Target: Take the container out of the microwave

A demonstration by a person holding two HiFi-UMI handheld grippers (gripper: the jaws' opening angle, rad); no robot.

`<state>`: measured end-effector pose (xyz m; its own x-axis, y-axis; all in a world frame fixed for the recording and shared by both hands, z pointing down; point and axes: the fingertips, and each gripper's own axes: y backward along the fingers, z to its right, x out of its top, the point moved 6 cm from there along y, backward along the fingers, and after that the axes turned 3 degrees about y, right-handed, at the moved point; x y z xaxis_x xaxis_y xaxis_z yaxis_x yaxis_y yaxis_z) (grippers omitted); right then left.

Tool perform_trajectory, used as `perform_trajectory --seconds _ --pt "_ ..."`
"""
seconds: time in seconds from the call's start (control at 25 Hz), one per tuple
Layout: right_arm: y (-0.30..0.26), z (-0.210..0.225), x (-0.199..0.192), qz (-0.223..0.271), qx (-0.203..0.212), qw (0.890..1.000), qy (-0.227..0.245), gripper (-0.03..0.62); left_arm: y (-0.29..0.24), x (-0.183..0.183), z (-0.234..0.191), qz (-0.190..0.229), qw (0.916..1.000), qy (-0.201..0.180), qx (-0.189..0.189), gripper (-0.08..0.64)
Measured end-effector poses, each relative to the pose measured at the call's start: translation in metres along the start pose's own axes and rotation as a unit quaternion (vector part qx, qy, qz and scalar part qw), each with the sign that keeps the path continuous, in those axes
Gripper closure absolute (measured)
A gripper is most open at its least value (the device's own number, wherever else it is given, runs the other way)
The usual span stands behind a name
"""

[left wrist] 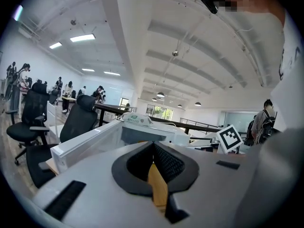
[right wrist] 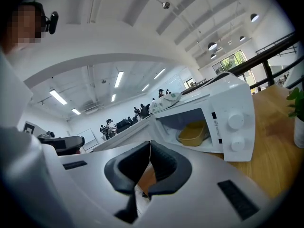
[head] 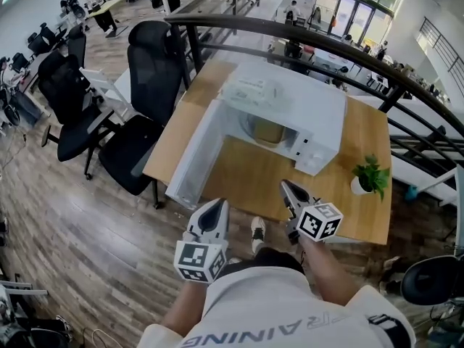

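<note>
Container (head: pixel 267 131), yellow and shallow, is seen inside the white microwave (head: pixel 322 118), low in the cavity at the centre of the head view; in the right gripper view it is shown right of centre, behind the wide-open door (head: pixel 194 154). The door is swung out toward the lower left of the frame. A white packet (head: pixel 250 89) with green print is laid on the microwave's top. The microwave is set on a light wooden table (head: pixel 243 176), and a small potted plant (head: pixel 370 177) is placed near the table's right edge, well apart from the microwave.

The left gripper (head: pixel 216 206) and the right gripper (head: pixel 287 187) are held low in the frame, short of the table's near edge, both pointed toward the microwave. The fingers of each are pressed together, with nothing caught between them.

A wood-plank floor (head: pixel 72 216) is spread across the left and bottom of the frame. Black office chairs (head: pixel 148 71) are grouped at the upper left, beside the table. A dark curved railing (head: pixel 290 31) is run behind the table, and desks with people are made out beyond it under large windows (head: pixel 355 6) at the upper right
</note>
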<state>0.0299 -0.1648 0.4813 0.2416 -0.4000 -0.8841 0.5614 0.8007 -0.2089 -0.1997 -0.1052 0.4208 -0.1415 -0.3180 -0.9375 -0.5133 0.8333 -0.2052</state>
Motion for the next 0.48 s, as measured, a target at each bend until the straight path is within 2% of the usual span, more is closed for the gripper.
perform_trajectory --seconds 0.32,0.48 --pt "-0.051 0.038 -0.022 -0.017 -0.023 0.995 -0.091 0.562 -0.045 0.005 -0.016 -0.015 0.9999 0.001 -0.001 0.529" --pt "-0.076 0.063 -0.035 -0.016 -0.025 0.984 -0.176 0.472 -0.065 0.005 -0.02 -0.027 0.9996 0.001 -0.002 0.528"
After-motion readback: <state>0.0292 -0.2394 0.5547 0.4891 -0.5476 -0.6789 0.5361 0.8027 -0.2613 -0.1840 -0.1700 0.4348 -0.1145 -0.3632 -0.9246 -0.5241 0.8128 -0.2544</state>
